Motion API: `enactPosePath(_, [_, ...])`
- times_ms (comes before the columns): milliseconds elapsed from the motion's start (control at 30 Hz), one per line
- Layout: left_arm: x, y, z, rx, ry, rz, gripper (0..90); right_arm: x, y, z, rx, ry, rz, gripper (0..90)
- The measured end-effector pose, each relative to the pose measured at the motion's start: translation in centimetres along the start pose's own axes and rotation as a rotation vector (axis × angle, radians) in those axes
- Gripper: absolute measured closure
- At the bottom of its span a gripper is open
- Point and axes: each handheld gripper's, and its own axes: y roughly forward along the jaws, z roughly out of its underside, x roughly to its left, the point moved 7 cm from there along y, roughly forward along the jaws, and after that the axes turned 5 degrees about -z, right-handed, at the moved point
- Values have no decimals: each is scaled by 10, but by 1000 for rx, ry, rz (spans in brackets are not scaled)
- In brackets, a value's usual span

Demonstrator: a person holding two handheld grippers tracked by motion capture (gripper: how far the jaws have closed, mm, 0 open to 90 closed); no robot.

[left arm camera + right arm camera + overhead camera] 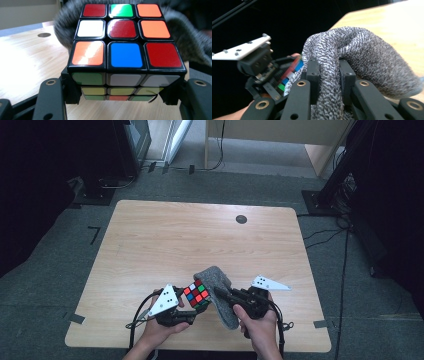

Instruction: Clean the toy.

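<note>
A scrambled puzzle cube (196, 293) is held off the table near the front edge, with my left gripper (192, 306) shut on its sides. In the left gripper view the cube (125, 50) sits between the two black jaws, red, orange, blue and white stickers facing up. Just right of the cube hangs a grey knitted sock (220, 292); its open end meets the cube. My right gripper (224, 295) is shut on a fold of the sock (352, 60), the fabric pinched between its pads (313, 72). The sock hides part of the cube (292, 72).
The wooden table (200, 240) has a small dark round hole (241, 219) near its back right. Cables trail from both grippers over the front edge. Dark stands and a cabinet stand on the carpet beyond the table.
</note>
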Motion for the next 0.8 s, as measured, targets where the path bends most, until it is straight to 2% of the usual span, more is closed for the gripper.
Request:
enactPosePath(100, [-3,2,0,4,8,4,343,5,-1,-3,-23,-24,-12,759])
enactPosePath(167, [-1,1,-1,0,4,2,343,4,-1,-2,-41,-15,-32,759])
enactPosePath(233, [1,-2,-3,-7,2,-10,343,1,0,0,-33,-5,-30,759])
enactPosePath(300, [6,-6,-6,-29,-30,-13,343,-7,2,5,-18,2,-5,760])
enactPosePath(367, [11,-10,-10,-66,-75,-15,344,-9,2,6,-18,5,-1,760])
enactPosePath(467, [15,-18,-17,-148,-135,-4,344,-13,3,9,-25,11,11,760])
enactPosePath(533, [16,-20,-19,-169,-158,-1,344,-13,5,10,-37,16,-2,760])
enactPosePath(633, [17,-19,-19,-176,-188,9,344,-5,12,13,-53,-5,-57,759])
enactPosePath(700, [19,-20,-19,-183,-225,24,344,0,17,18,-43,-44,-68,760])
enactPosePath(767, [23,-21,-20,-192,-252,33,344,5,25,26,-9,-74,-114,761])
enactPosePath(800, [24,-22,-20,-195,-263,39,344,5,25,26,-9,-74,-114,761])
